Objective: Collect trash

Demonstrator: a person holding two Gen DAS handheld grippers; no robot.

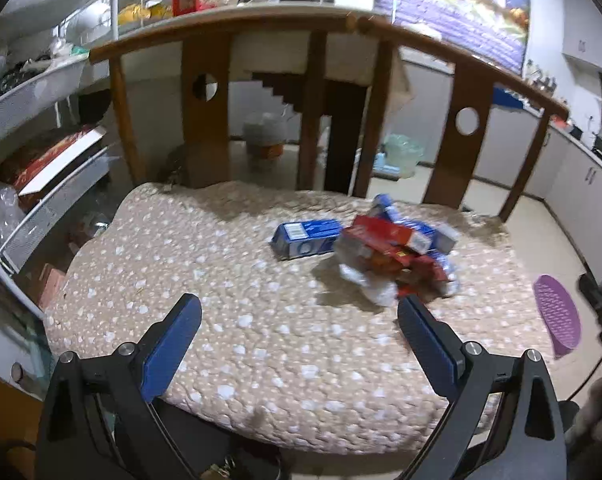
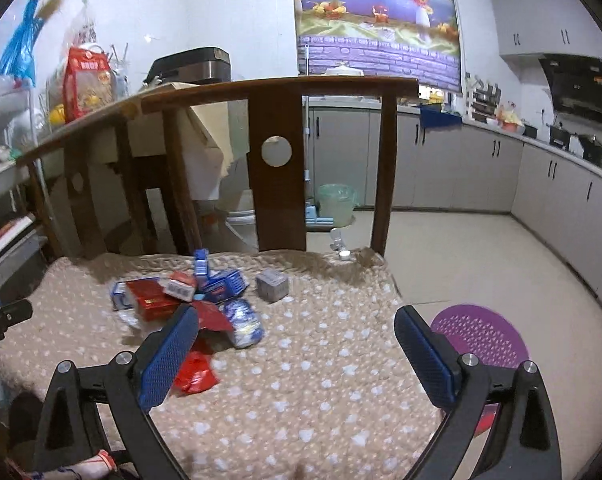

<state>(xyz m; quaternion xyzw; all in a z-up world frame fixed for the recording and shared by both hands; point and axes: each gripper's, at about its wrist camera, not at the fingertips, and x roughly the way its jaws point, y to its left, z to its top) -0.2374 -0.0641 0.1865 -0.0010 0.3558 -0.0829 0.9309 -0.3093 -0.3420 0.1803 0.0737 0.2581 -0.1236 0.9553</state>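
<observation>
Left wrist view: the left hand-held gripper [image 1: 299, 322] fills the lower part of the frame, its two blue-padded fingers [image 1: 173, 344] set wide apart with nothing between them. Beyond it spreads a beige cushion [image 1: 229, 280] with white spots, backed by brown wooden chair backs [image 1: 467, 136] across the upper half. The trash pile [image 1: 389, 252] lies right of centre on the cushion: a blue box [image 1: 305, 238] at its left side, a red box [image 1: 381, 234] on top, crumpled wrappers beneath. A wire rack [image 1: 33, 152] occupies the left edge; a purple perforated stool [image 1: 557, 312] shows at the right edge

Right wrist view: the right hand-held gripper [image 2: 297, 326] likewise stands wide, nothing held; its left finger overlaps the lower edge of the trash pile [image 2: 189, 296] in the picture, and whether it touches is unclear. The pile sits left of centre on the cushion [image 2: 321, 360]. A small grey box [image 2: 273, 285] stands apart, just right of the pile, and a red wrapper [image 2: 195, 374] lies nearer the lower edge. The purple stool [image 2: 481, 336] appears lower right; grey kitchen cabinets [image 2: 541, 176] line the right side
</observation>
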